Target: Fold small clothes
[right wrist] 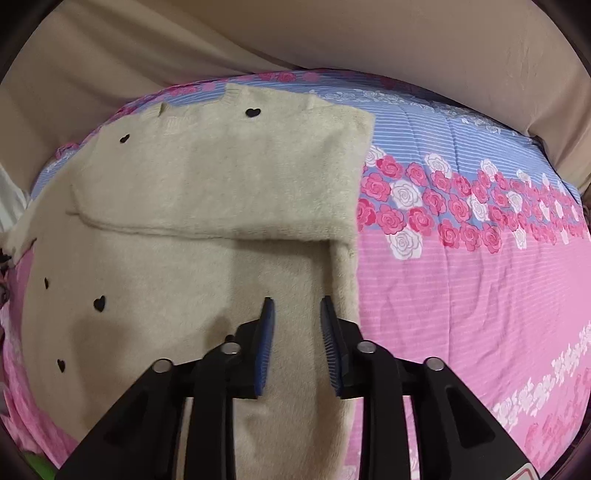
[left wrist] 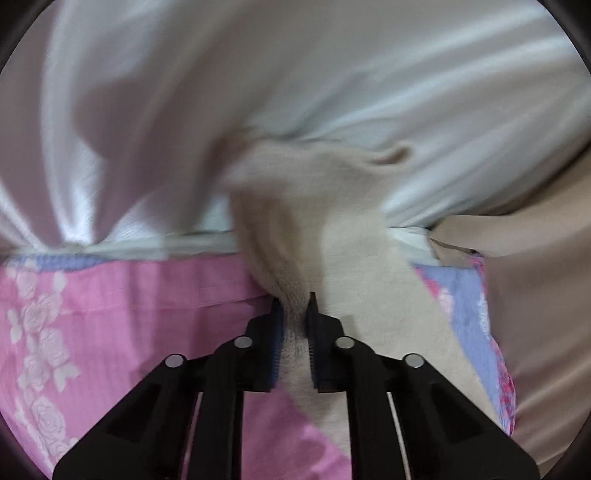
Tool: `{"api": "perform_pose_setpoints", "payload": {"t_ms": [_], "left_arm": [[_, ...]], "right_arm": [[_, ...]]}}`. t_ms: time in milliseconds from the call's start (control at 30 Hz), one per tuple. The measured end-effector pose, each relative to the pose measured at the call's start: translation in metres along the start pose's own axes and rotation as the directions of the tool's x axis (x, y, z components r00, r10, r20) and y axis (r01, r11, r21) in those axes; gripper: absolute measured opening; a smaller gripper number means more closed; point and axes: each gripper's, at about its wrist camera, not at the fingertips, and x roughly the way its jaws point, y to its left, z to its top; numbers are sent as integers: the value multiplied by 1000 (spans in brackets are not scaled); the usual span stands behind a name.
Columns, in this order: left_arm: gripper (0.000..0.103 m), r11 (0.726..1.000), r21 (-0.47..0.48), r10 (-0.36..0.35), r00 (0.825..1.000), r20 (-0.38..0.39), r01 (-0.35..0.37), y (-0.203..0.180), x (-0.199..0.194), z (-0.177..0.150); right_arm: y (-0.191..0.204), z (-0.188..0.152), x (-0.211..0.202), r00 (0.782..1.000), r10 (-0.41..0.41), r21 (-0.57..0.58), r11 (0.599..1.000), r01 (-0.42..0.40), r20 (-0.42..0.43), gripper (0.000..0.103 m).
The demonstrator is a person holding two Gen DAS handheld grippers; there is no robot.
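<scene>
A small beige fuzzy sweater (right wrist: 207,192) with black heart marks lies on the pink and blue floral bedspread (right wrist: 461,280). Its right side is folded over, giving a straight right edge. My right gripper (right wrist: 295,314) is open and empty, just above the sweater near that folded edge. In the left wrist view my left gripper (left wrist: 295,306) is shut on a bunched part of the beige sweater (left wrist: 314,206) and holds it lifted off the bedspread (left wrist: 129,295). The view there is blurred.
A white curtain or sheet (left wrist: 258,74) fills the background beyond the bed in the left wrist view. Beige fabric (right wrist: 332,33) rises behind the bed's far edge. The bedspread extends bare to the right of the sweater.
</scene>
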Motion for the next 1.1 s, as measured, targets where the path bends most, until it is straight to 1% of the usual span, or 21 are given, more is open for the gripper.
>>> {"api": "perform_pose_setpoints", "payload": {"t_ms": [100, 133, 200, 233, 300, 400, 433, 467, 500, 600, 633, 667, 733, 767, 800, 867, 900, 933, 967, 1033, 1100], "left_arm": [[7, 985, 147, -100, 991, 90, 86, -40, -34, -2], [7, 972, 200, -146, 983, 109, 122, -56, -48, -4], [7, 923, 324, -263, 956, 132, 209, -98, -91, -18], [7, 879, 396, -338, 932, 130, 264, -123, -118, -30], [7, 797, 489, -453, 886, 96, 355, -160, -157, -52], [8, 625, 599, -606, 795, -33, 501, -218, -213, -106], [8, 582, 614, -630, 773, -73, 532, -232, -223, -123], [8, 522, 627, -655, 743, -140, 578, -248, -235, -149], [8, 474, 635, -663, 722, -198, 610, -260, -242, -173], [8, 388, 626, -624, 693, -361, 677, -287, -240, -246], [8, 377, 617, -601, 689, -404, 691, -291, -236, -267], [9, 355, 618, -558, 689, -463, 702, -294, -229, -297], [11, 315, 636, -477, 697, -536, 705, -291, -216, -351], [15, 305, 642, -422, 704, -571, 704, -287, -207, -372], [15, 311, 646, -351, 716, -604, 697, -281, -195, -393], [16, 342, 663, -230, 743, -628, 666, -263, -176, -418], [16, 358, 667, -217, 753, -621, 653, -250, -175, -419], [21, 368, 660, -227, 752, -619, 655, -227, -181, -419], [29, 386, 642, -256, 746, -615, 662, -213, -187, -407], [42, 427, 636, -287, 763, -579, 643, -197, -191, -386], [46, 478, 611, -323, 773, -546, 631, -180, -198, -359]], "right_arm": [[8, 0, -7, 1000, -7, -25, 1000, 8, 24, 33], [8, 1, -8, 1000, -6, -28, 1000, 7, 30, 34], [8, 2, -11, 999, 5, -29, 1000, -4, 41, 34], [9, 2, -13, 999, 7, -28, 1000, -5, 44, 34], [9, 1, -18, 998, 20, -16, 1000, -20, 55, 34], [6, -3, -23, 997, 37, 6, 999, -38, 71, 34], [4, -4, -25, 996, 42, 15, 999, -43, 76, 34], [0, -6, -27, 995, 47, 29, 998, -50, 85, 34], [-3, -9, -29, 995, 49, 42, 998, -53, 91, 34], [-18, -15, -32, 993, 51, 83, 995, -60, 106, 34], [-24, -17, -32, 993, 49, 98, 993, -60, 108, 34], [-29, -19, -31, 993, 49, 111, 992, -61, 112, 34], [-42, -22, -29, 992, 50, 144, 987, -66, 117, 34], [-48, -23, -26, 991, 57, 163, 984, -76, 118, 34], [-52, -23, -24, 991, 62, 175, 981, -82, 116, 34], [-56, -20, -22, 991, 67, 179, 980, -87, 117, 34], [-56, -16, -22, 990, 70, 177, 980, -91, 120, 35], [-55, -11, -22, 989, 84, 171, 980, -105, 125, 42], [-52, -7, -22, 986, 100, 164, 979, -122, 134, 47], [-44, 7, -21, 978, 143, 144, 976, -166, 154, 62], [-33, 27, -8, 969, 208, 128, 966, -225, 135, 64]]}}
